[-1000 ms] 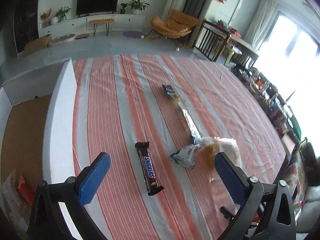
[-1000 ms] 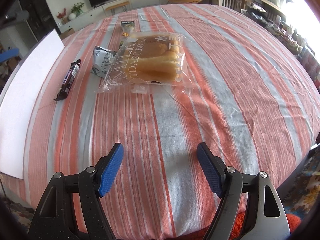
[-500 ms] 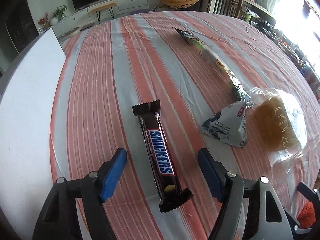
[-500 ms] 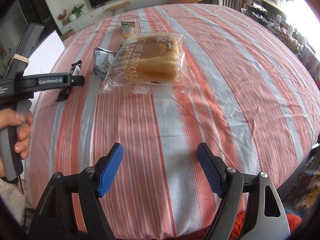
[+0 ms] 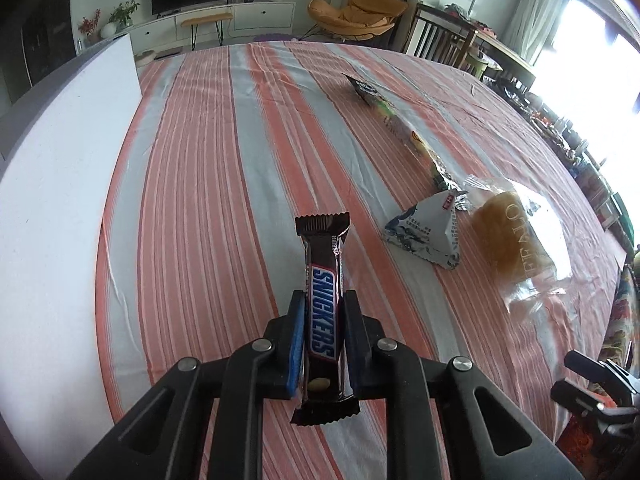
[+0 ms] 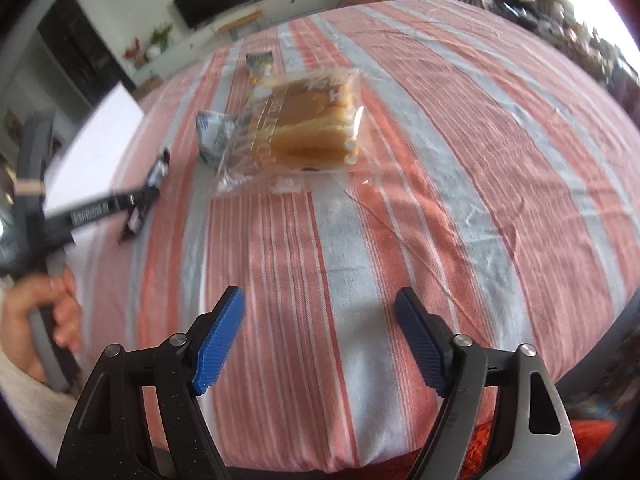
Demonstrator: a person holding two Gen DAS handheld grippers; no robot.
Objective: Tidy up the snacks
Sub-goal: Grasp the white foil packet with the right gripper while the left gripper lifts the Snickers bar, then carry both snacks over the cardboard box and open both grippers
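Left gripper (image 5: 323, 344) clenches the stiff, light brown Snickers bar (image 5: 322, 312) across its near half, slick wrapper the worry, while right gripper (image 6: 320, 336) hangs released.

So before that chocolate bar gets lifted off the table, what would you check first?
1. Left gripper shut on the Snickers bar: ok.
2. Grip centred on the bar: not ok, it sits toward the near end.
3. Bar clear of the triangular packet: ok.
4. Right gripper open and out of the way: ok.
5. Bread bag undisturbed: ok.
6. Room in the white box: cannot tell.
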